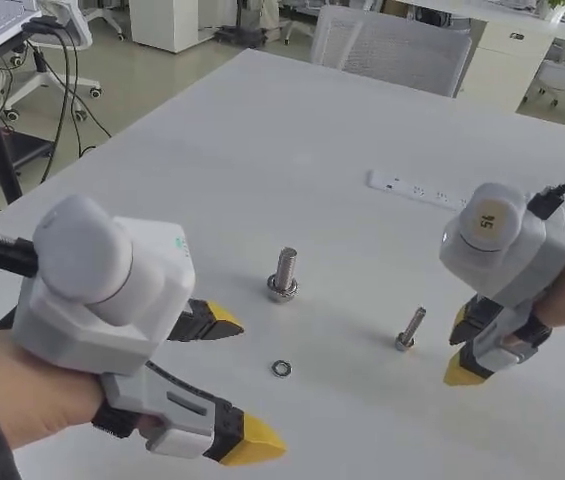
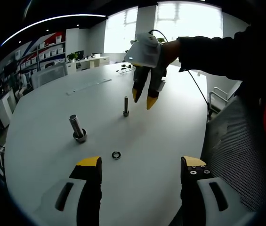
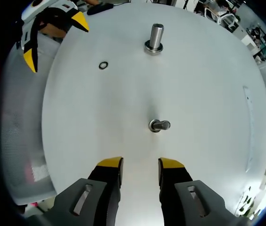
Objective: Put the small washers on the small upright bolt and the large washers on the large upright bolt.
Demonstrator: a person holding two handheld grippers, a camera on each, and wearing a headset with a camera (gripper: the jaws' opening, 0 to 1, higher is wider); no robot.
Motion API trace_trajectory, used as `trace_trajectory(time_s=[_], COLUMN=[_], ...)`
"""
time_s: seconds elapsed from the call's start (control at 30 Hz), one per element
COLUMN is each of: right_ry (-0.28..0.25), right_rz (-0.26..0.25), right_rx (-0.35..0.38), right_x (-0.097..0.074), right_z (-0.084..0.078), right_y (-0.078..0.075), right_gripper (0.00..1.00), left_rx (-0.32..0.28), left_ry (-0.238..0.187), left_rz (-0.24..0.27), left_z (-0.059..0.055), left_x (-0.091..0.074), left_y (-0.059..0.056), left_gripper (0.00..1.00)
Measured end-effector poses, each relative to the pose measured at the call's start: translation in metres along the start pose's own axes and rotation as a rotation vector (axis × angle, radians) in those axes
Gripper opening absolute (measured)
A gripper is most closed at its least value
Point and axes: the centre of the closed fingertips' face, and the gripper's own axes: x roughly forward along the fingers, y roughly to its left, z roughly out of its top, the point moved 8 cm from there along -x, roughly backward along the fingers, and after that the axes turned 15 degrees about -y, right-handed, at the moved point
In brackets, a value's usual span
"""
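Observation:
The large upright bolt [image 1: 283, 270] stands mid-table with a washer ring around its base [image 1: 282, 292]. To its right stands the small upright bolt [image 1: 410, 328], tilted in this view. A small washer [image 1: 281, 368] lies flat on the table in front of the large bolt. My left gripper [image 1: 244, 378] is wide open just left of that washer [image 2: 116, 154], holding nothing. My right gripper [image 1: 460, 348] hovers right of the small bolt [image 3: 158, 125], jaws a little apart and empty. The right gripper [image 2: 143, 99] hangs beside the small bolt [image 2: 125, 106].
A white power strip [image 1: 417, 189] lies on the far right of the white table [image 1: 262, 140]. An office chair [image 1: 392, 45] stands behind the table's far edge. A desk with cables [image 1: 2, 90] is off the left edge.

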Motion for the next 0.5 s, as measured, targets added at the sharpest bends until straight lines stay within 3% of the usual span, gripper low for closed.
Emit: trace_trajectory(time_s=[0.5], right_ry=[-0.017], right_rz=[0.054], right_rx=[-0.033], right_x=[0.006], right_z=[0.015], right_y=[0.027], right_gripper=[0.31], left_rx=[0.005], left_ry=[-0.006], left_rz=[0.003], left_z=[0.004], left_x=[0.001], left_y=[0.004], left_gripper=[0.67])
